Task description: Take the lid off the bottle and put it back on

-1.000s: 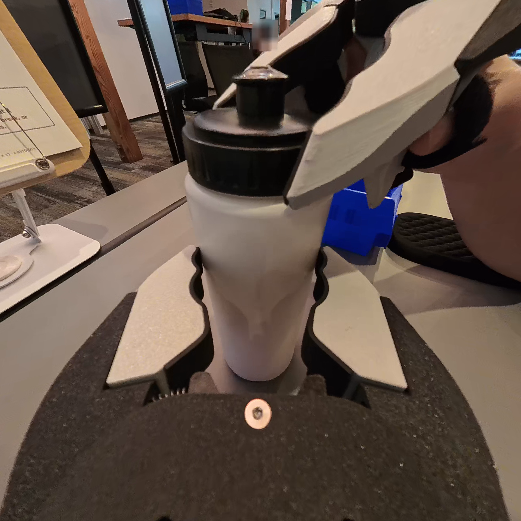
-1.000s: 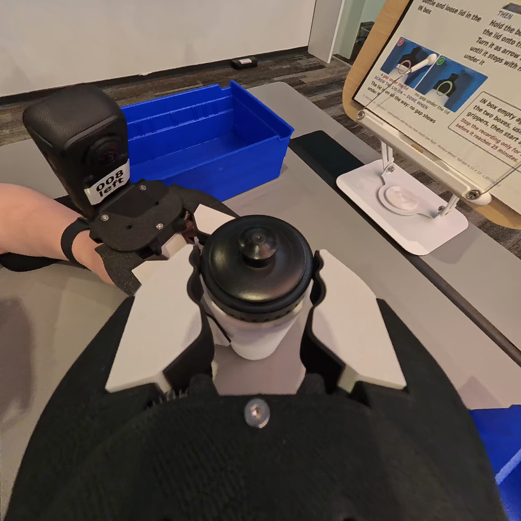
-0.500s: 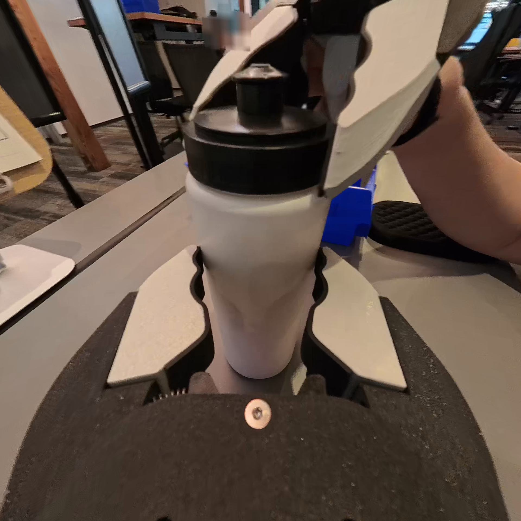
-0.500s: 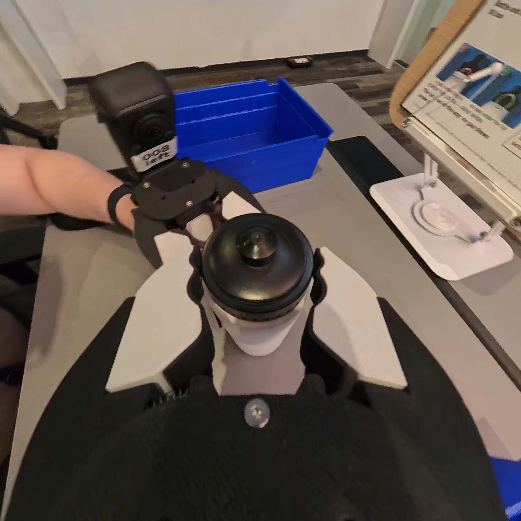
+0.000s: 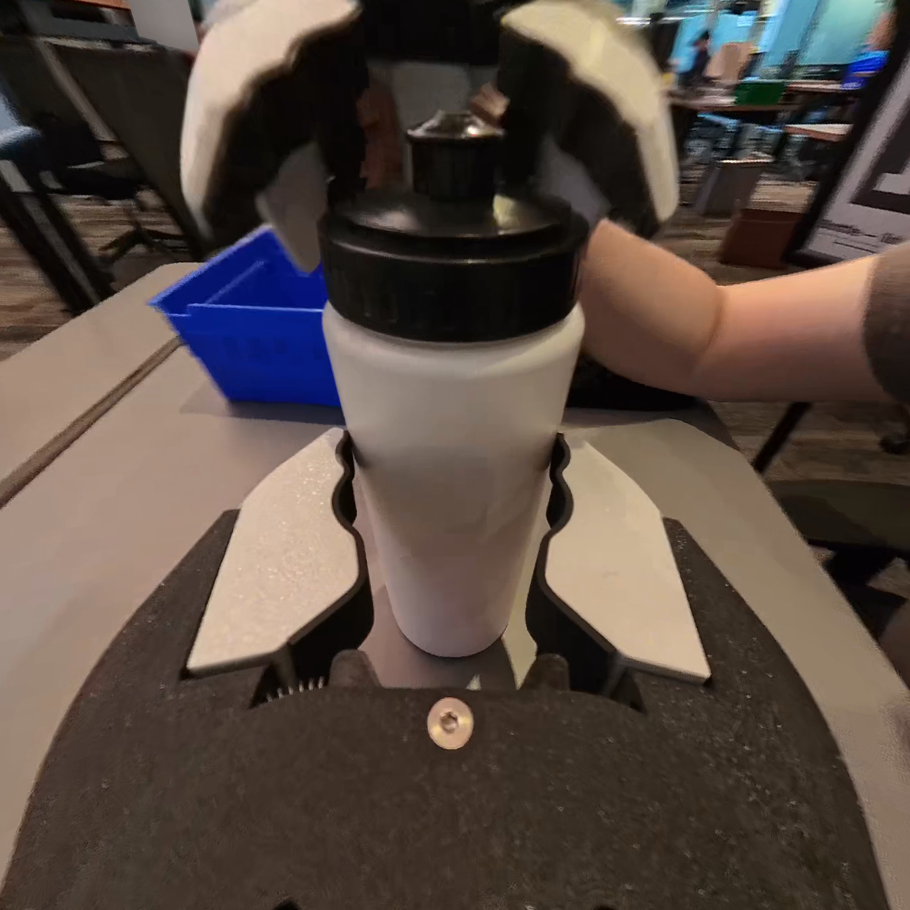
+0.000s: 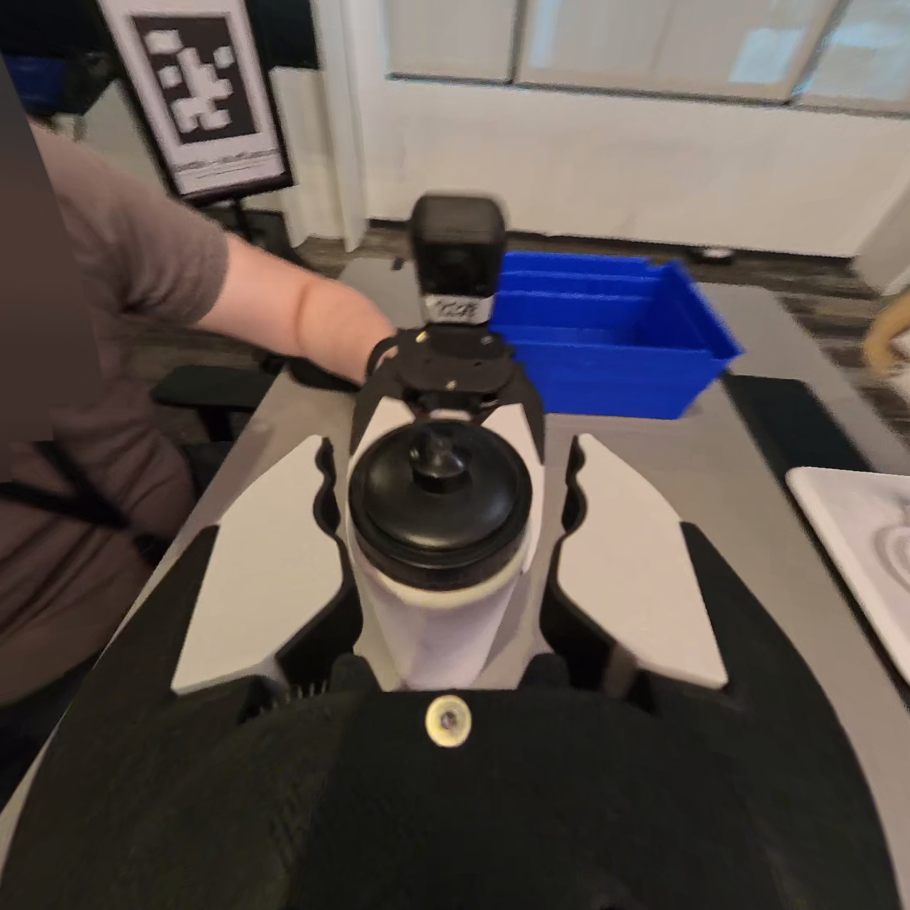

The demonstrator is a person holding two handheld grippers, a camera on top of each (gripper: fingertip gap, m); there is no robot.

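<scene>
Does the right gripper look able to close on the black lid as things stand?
Probably yes. The right gripper is open, one finger on each side of the black lid, nothing between them. The left gripper grips the white bottle lower down, clear of the lid.

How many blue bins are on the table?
1. The blue bin sits on the gray table beyond the bottle, open side up. More bins may lie outside both views.

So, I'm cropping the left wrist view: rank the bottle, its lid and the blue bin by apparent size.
1. bottle
2. lid
3. blue bin, though it is farther away and partly hidden, so its true size is uncertain.
</scene>
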